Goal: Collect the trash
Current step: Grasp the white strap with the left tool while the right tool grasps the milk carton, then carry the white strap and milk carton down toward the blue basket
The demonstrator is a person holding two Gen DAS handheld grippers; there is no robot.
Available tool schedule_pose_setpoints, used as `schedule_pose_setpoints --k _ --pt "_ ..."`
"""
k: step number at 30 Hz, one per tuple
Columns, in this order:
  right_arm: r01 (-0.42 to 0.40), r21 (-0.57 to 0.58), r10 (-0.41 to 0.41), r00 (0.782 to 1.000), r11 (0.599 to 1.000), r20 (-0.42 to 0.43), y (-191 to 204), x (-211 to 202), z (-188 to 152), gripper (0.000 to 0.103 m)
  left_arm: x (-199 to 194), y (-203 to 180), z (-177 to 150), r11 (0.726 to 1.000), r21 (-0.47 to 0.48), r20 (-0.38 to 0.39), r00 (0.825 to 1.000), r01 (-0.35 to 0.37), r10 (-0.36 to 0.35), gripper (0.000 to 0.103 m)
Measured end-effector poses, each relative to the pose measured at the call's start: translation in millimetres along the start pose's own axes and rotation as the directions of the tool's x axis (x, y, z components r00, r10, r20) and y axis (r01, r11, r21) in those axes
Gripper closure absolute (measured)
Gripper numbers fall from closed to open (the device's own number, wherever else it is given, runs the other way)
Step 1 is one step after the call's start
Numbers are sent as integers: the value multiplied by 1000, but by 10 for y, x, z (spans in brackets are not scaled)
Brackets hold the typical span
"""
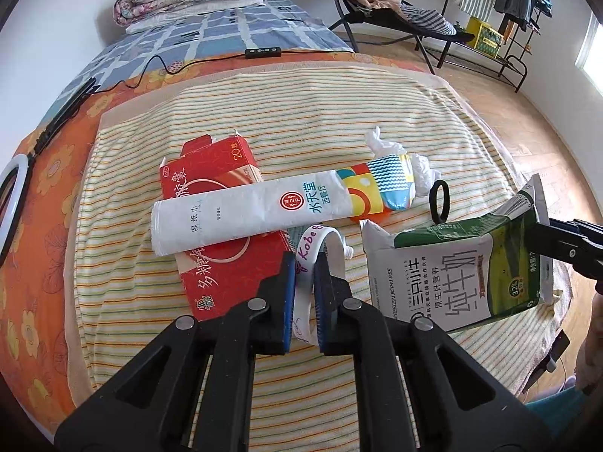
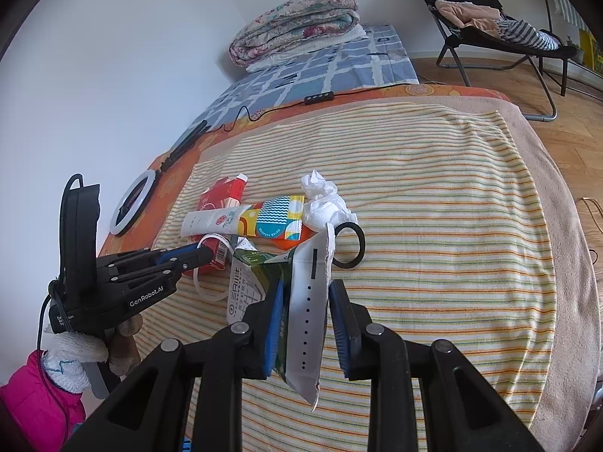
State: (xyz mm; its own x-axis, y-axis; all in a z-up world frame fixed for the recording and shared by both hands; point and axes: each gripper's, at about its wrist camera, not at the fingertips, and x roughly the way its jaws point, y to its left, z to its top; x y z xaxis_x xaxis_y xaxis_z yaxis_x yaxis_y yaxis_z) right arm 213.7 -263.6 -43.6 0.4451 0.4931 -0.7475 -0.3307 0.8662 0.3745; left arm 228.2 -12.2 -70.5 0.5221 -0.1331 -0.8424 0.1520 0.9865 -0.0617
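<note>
My left gripper [image 1: 304, 263] is shut on a white wristband [image 1: 306, 256] with purple lettering, beside a torn red carton [image 1: 222, 248]. A white wet-wipe pack [image 1: 241, 214] lies across the carton. Beyond it lie a colourful wrapper [image 1: 380, 188] and crumpled white tissue [image 1: 418, 167]. My right gripper [image 2: 306, 309] holds a green and white milk pouch [image 2: 305, 301] by its top flap, lifted off the striped towel [image 2: 452, 226]. The pouch also shows in the left wrist view [image 1: 459, 275]. A black hair ring [image 2: 350, 245] lies on the towel past the pouch.
The towel covers an orange flowered bed cover [image 1: 49, 188]. A ring light [image 2: 133, 201] and a black cable with a controller [image 2: 319, 98] lie at the left and far side. Folded quilts [image 2: 297, 26] sit on the blue checked bed. A folding chair [image 2: 501, 26] stands on the wood floor.
</note>
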Motion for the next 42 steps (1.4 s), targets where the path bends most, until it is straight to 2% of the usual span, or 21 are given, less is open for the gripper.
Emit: schedule_pose_setpoints --k 11,18,31,42 --pt "2 -45 1 998 999 60 175 -335 -25 80 -507 -30 -93 1000 23 78 997 -14 13 96" --pt "-10 -43 13 997 999 80 240 -569 -121 80 -862 -22 -265 1000 20 106 994 -15 13 96" --pt "-46 -47 49 997 998 52 376 -961 -661 80 -1477 -23 -892 1000 -21 112 994 -3 5 96" --pt "-63 -74 65 998 995 15 545 -1241 -1184 80 -1700 -92 -1522 1000 -29 93 996 -6 8 96"
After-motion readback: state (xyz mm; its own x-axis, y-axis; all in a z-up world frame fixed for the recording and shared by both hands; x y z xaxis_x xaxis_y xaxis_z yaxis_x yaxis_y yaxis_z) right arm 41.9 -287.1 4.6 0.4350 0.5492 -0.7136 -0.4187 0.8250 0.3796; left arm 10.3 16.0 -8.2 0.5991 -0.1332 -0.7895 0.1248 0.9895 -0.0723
